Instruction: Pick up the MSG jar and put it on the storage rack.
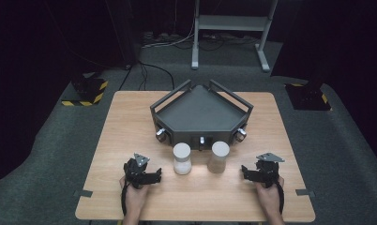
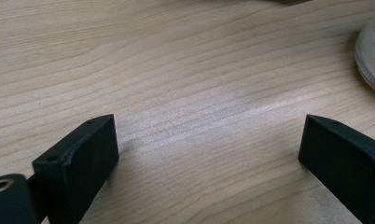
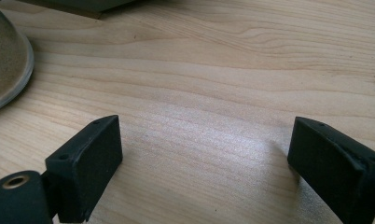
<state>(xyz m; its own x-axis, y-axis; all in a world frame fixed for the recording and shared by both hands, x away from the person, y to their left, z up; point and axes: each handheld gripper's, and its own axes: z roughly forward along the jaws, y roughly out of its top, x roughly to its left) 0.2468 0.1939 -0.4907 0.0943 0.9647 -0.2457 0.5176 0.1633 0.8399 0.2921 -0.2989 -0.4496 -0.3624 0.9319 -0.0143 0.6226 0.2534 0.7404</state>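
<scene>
Below, wooden table (image 1: pixel 252 197); dark room

Left tongs (image 1: pixel 154 176) and right tongs (image 1: pixel 245 171) low over desk (image 1: pixel 130 117), one per hand, tips aimed inward; jaws of both spread wide, nothing between.

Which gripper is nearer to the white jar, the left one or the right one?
Left. The left gripper sits just left of the white jar; the right gripper lies beyond the tan jar, farther right.
</scene>
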